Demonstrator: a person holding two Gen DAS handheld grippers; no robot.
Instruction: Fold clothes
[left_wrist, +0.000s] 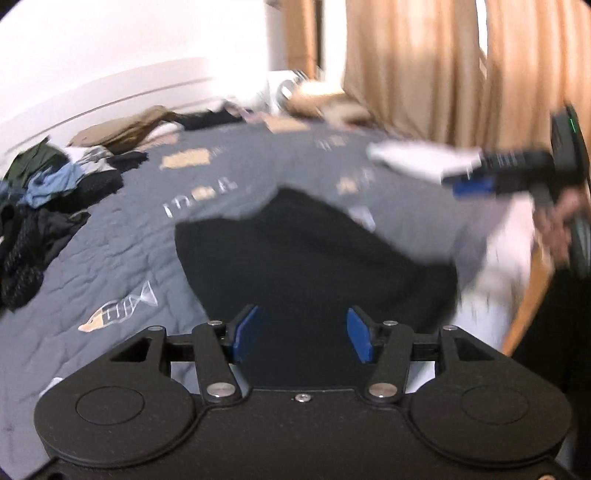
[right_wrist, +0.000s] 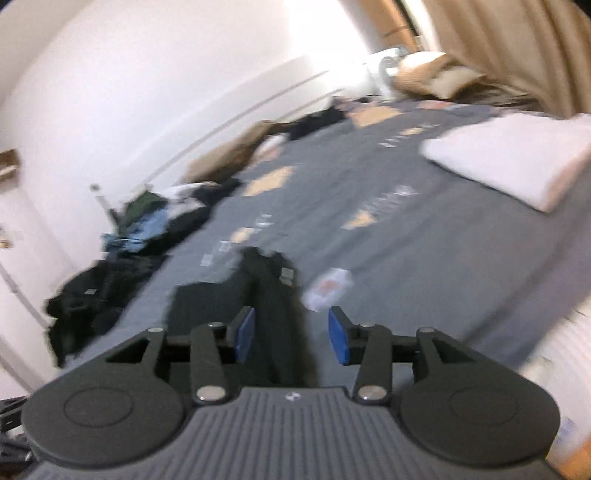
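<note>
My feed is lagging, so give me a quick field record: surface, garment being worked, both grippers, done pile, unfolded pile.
surface: grey bedspread with printed patterns
garment: black garment lying on the bed, in front of both grippers
left gripper: open, empty
right gripper: open, empty
done pile: white folded item on the bed's far right
unfolded pile: dark and blue clothes heap at the left edge
image quality: motion blur

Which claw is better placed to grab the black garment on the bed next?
Probably the left claw: it is open right over the black garment. The right claw is off to the side.
</note>
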